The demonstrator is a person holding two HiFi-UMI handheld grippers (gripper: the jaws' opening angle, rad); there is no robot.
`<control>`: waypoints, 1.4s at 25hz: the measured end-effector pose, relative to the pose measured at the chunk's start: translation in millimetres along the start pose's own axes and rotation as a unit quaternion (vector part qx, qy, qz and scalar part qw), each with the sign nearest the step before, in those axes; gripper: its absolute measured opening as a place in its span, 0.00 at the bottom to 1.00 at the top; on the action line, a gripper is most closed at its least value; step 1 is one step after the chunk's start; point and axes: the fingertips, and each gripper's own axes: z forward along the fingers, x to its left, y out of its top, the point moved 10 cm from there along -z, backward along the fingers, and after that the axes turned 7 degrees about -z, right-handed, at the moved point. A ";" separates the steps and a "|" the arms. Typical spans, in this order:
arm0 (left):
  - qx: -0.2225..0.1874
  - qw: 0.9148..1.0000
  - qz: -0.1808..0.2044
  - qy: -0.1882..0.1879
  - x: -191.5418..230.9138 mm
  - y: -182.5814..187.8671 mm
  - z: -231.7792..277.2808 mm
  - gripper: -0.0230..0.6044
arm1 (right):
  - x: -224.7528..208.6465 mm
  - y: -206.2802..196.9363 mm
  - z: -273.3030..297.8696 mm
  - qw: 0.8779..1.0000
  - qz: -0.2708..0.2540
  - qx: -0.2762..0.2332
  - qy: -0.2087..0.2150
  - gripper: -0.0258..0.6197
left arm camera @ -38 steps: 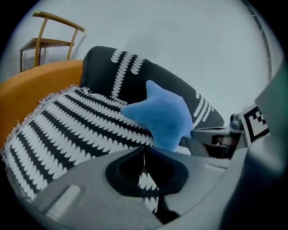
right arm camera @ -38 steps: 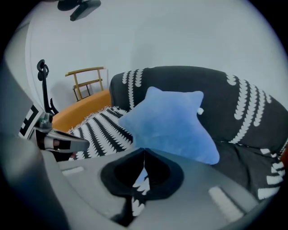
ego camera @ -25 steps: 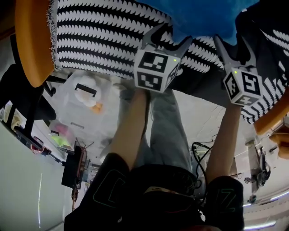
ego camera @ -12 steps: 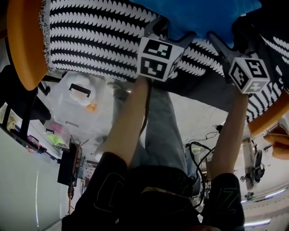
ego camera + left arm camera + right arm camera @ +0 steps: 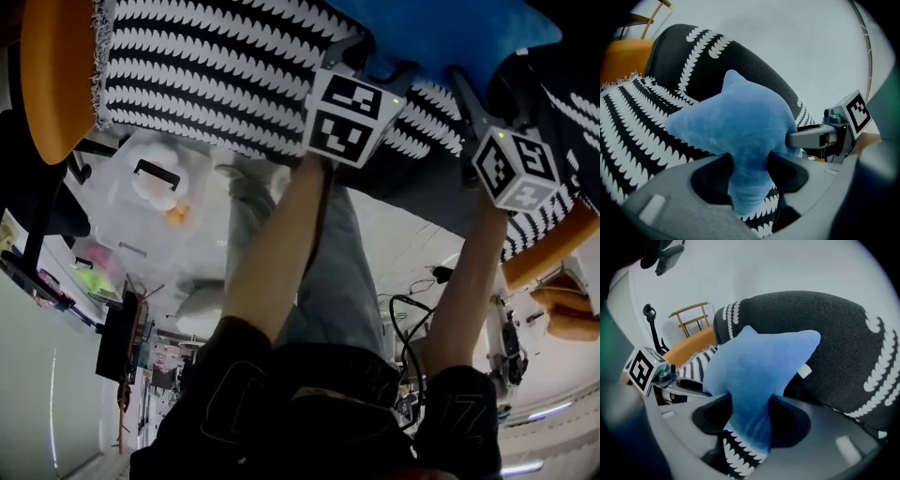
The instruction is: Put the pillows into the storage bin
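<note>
Head view: even, diffuse indoor light. The pale floor is bright without glare; the person's black top is underexposed, with detail lost. Strong barrel distortion bows lines toward the edges. Both gripper views: fisheye, with black vignette in the corners. The near foreground is soft and dim, with deep shadow in its hollows. The blue pillow is sharp and evenly lit. The wall behind is bright, flat and slightly soft
</note>
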 end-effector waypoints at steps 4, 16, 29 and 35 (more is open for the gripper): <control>-0.019 1.000 0.003 0.002 -3.1 1.7 -25.1 0.41 | 17.2 4.7 -15.8 1.000 0.002 -0.022 0.005 0.40; -0.062 0.993 -0.041 0.091 22.6 -50.8 -162.0 0.40 | 133.9 5.9 -24.3 0.994 -0.015 -0.026 0.105 0.40; -0.122 0.965 -0.145 0.182 101.6 -165.5 -361.2 0.40 | 356.7 5.6 -8.2 0.969 -0.114 0.010 0.218 0.39; -0.147 0.945 -0.197 0.218 125.9 -241.4 -455.2 0.40 | 468.8 -16.5 -10.7 0.950 -0.156 0.034 0.268 0.39</control>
